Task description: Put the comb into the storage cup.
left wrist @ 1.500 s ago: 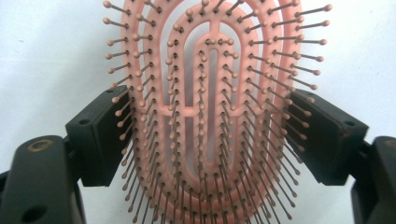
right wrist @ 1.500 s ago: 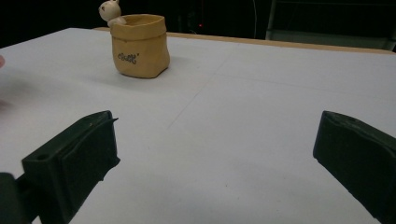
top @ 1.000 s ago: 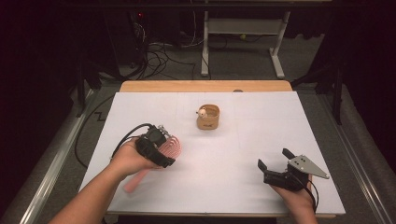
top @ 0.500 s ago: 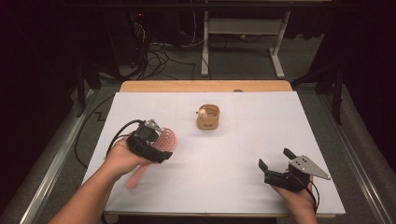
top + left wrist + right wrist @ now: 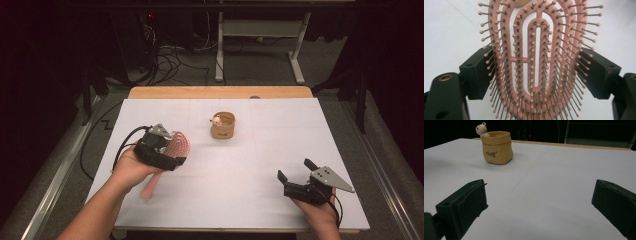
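A pink hairbrush (image 5: 179, 143) with ball-tipped bristles is held at the left of the white table (image 5: 250, 165). My left gripper (image 5: 175, 148) is shut on its oval head, one jaw pressing each edge, and the handle hangs down toward the person. The left gripper view has the bristle side of the hairbrush (image 5: 536, 37) facing the camera between the jaws of the left gripper (image 5: 536, 64). My right gripper (image 5: 295, 170) rests low at the front right, open, with bare table between the jaws of the right gripper (image 5: 541, 192).
A small tan pouch-shaped cup (image 5: 223, 125) with a little bear figure (image 5: 216, 120) on its rim stands at the table's middle back. It is also the tan cup (image 5: 497, 147) far ahead in the right gripper view. A wooden edge (image 5: 220, 92) runs along the back.
My left gripper has carried the hairbrush a little away from the person and to the right, with the head raised. The right gripper has stayed put.
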`<act>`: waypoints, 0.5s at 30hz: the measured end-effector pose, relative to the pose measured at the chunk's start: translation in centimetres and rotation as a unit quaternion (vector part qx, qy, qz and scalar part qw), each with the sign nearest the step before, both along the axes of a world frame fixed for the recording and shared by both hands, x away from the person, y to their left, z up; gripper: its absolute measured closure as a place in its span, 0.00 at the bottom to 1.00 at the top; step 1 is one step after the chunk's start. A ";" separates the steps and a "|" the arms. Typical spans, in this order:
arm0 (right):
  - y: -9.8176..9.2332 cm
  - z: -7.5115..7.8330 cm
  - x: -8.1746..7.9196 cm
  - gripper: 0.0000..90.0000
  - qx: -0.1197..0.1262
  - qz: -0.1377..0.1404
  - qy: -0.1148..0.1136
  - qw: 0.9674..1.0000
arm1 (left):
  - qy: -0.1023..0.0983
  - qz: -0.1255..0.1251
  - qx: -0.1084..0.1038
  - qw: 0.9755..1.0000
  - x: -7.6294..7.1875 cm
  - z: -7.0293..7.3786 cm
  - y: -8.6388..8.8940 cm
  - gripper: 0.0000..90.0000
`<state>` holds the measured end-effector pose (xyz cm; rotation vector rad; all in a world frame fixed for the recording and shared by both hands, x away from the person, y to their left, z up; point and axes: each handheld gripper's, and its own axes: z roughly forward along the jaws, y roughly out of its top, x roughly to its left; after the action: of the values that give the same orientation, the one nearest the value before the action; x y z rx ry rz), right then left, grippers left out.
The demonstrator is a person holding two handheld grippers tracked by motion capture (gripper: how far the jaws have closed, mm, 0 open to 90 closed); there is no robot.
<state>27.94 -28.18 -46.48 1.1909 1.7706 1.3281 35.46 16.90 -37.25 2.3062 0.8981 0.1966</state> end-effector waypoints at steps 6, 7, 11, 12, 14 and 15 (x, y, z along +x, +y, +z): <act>0.0 0.1 0.0 0.00 -0.001 0.001 -0.002 1.000 | -0.015 0.006 -0.023 1.000 -0.2 0.3 0.6 0.22; 0.0 0.1 0.0 0.00 -0.001 0.001 -0.001 1.000 | -0.020 0.008 -0.026 0.999 -0.2 0.3 0.7 0.22; 0.0 0.0 0.0 0.00 -0.001 0.001 -0.001 1.000 | -0.039 0.007 -0.040 0.998 -0.4 0.4 0.8 0.22; 0.1 0.0 0.0 0.00 -0.002 0.002 -0.001 1.000 | -0.046 0.010 -0.039 0.998 -0.5 0.4 0.7 0.22; 0.1 0.0 0.0 0.00 -0.002 0.002 -0.001 1.000 | -0.053 0.009 -0.044 0.998 -0.7 0.3 0.6 0.22; 0.1 0.0 0.0 0.00 -0.002 0.002 -0.001 1.000 | -0.059 0.011 -0.047 0.997 -0.8 0.3 0.6 0.22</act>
<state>27.95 -28.10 -46.49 1.1838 1.7759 1.3267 34.70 17.51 -36.94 2.1750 0.8546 0.2918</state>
